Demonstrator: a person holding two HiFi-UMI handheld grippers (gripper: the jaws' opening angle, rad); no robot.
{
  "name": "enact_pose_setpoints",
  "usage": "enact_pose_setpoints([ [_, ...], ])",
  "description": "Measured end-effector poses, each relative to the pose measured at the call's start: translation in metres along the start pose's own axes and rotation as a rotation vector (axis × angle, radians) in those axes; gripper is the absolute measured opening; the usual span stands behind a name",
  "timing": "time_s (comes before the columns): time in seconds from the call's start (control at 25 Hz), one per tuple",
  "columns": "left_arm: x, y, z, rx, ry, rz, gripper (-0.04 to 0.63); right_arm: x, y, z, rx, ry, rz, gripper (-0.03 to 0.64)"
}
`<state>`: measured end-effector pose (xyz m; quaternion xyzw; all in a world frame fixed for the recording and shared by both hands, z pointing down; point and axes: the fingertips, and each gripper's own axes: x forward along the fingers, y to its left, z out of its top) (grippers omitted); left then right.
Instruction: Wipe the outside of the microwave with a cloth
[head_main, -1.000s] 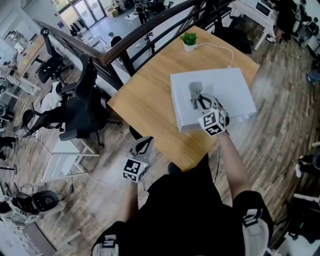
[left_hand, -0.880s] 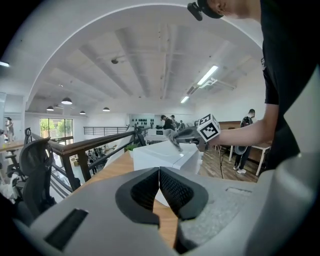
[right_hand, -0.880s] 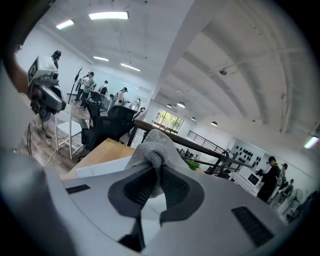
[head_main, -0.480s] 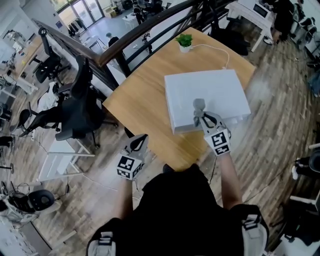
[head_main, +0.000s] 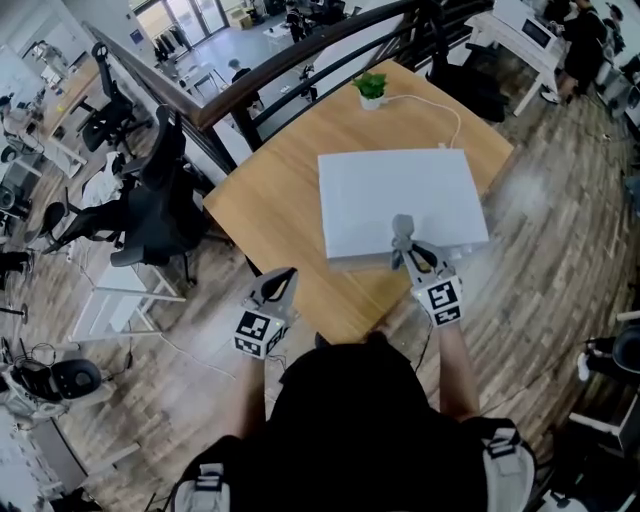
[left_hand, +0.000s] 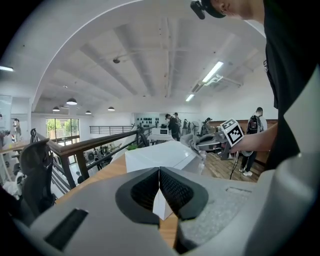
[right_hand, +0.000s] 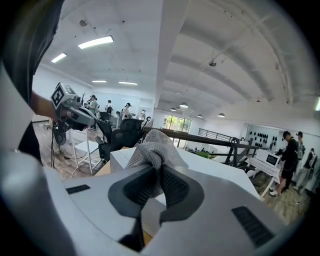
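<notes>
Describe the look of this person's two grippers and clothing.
The left gripper and right gripper are light grey plastic, each carrying a white cube with black square markers. Their tongs have dark ribbed pads. The person wears a black top.

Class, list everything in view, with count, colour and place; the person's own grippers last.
microwave: one, white, on the table
table: one, light wood, beside the railing
cloth: one, grey, at the microwave's near edge
plant: one, green, table's far corner
cable: one, white, behind the microwave
office chairs: at least two, black, left of the table
railing: one, dark, behind the table
left gripper: one, grey, shut, empty, near the table's front edge
right gripper: one, grey, shut on the cloth
</notes>
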<state>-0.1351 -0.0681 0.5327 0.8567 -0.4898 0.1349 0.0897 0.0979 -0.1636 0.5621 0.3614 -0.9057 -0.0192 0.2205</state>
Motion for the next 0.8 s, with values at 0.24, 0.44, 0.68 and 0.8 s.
enact_pose_setpoints([
  [0.24, 0.011, -0.025, 0.009, 0.028, 0.024, 0.017, 0.003, -0.012, -0.012, -0.011, -0.032, -0.007, 0.04, 0.028],
  [0.44, 0.014, -0.042, 0.013, 0.042, 0.031, 0.031, 0.003, -0.022, -0.013, -0.02, -0.05, -0.012, 0.074, 0.028],
  [0.68, 0.013, -0.056, 0.018, 0.059, 0.028, 0.043, 0.003, -0.029, -0.013, -0.024, -0.047, -0.036, 0.093, 0.028],
  [0.8, 0.011, -0.067, 0.017, 0.063, 0.023, 0.05, 0.003, -0.037, -0.011, -0.028, -0.04, -0.04, 0.103, 0.028],
])
